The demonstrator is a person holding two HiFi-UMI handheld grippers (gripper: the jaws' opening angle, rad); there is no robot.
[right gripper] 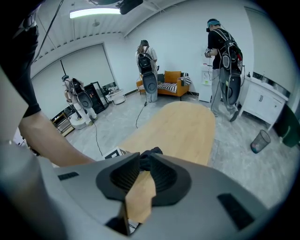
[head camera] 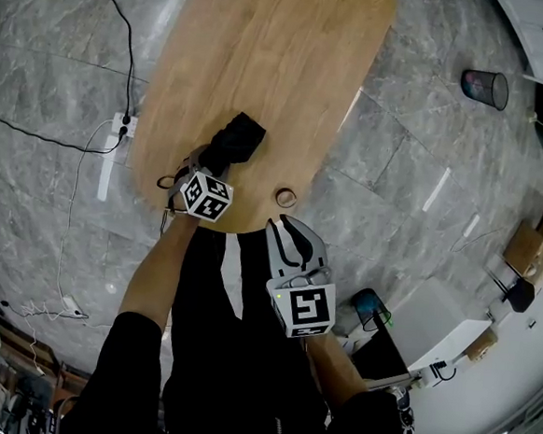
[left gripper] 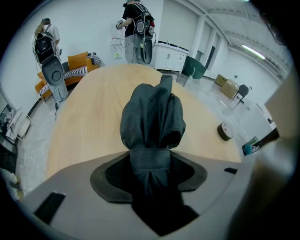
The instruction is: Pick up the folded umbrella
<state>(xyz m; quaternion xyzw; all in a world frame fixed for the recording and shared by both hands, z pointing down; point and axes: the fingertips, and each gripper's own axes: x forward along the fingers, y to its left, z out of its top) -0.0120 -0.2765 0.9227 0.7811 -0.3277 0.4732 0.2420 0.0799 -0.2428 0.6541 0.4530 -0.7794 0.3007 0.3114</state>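
The fingers of the left gripper are clasping the folded umbrella at its strapped waist. It is lying near the close end of the counter. The grip is sitting on soft, loose fabric, so the bundle could be slipping or sagging out during a lift. The umbrella is looking black and puffy above 1 narrow band. The right gripper is hovering with fingers slightly parted, grasping nothing.

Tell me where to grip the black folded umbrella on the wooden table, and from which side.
Grip the black folded umbrella at its strapped narrow waist, from the near end: the bundle is thinnest there and points lengthwise at the left gripper, whose jaws clamp it.
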